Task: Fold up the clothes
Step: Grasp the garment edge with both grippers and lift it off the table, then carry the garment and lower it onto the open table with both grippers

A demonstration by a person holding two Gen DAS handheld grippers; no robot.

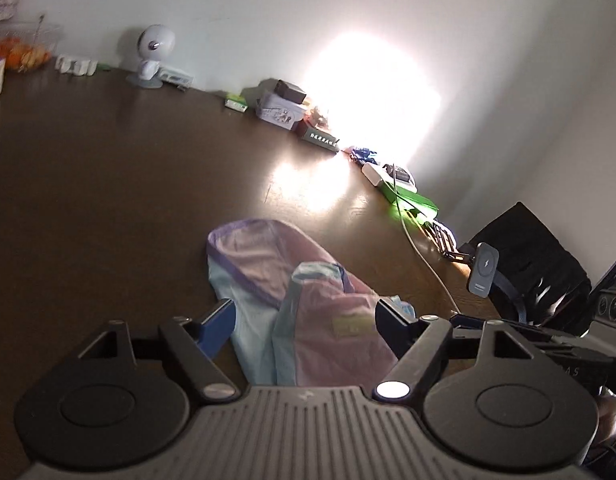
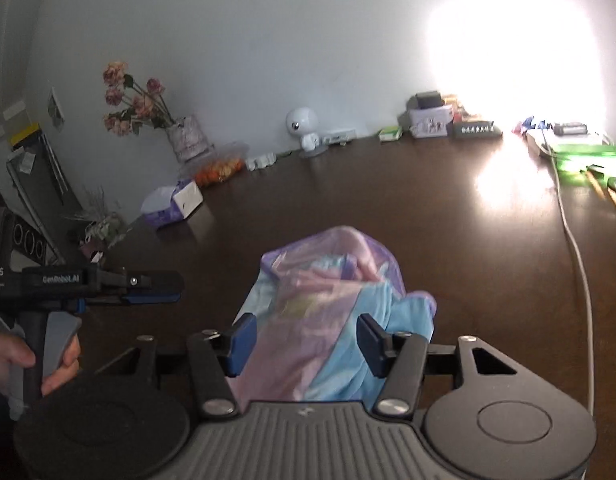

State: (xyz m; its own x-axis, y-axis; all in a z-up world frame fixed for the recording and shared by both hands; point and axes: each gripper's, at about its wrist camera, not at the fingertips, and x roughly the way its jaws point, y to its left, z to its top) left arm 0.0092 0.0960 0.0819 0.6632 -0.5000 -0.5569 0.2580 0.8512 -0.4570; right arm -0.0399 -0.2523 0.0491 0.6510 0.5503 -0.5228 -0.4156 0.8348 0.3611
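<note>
A small garment [image 1: 320, 316] in pink and light blue with purple trim lies bunched on the dark brown table [image 1: 107, 200]. My left gripper [image 1: 305, 318] hangs over its near end. Its fingers stand wide apart on either side of the cloth and do not press on it. In the right wrist view the same garment [image 2: 328, 320] lies between the parted fingers of my right gripper [image 2: 308, 338], which is open too. The left gripper [image 2: 163, 290] also shows there from the side, left of the garment, with a hand [image 2: 23, 360] on its grip.
Along the wall stand a white round-headed figure [image 1: 151, 56], a tin box [image 1: 279, 110], a green box [image 1: 408, 196], and a vase of dried flowers [image 2: 183, 136]. A tissue pack [image 2: 175, 204] lies on the left. A grey cable [image 2: 580, 280] runs down the right side.
</note>
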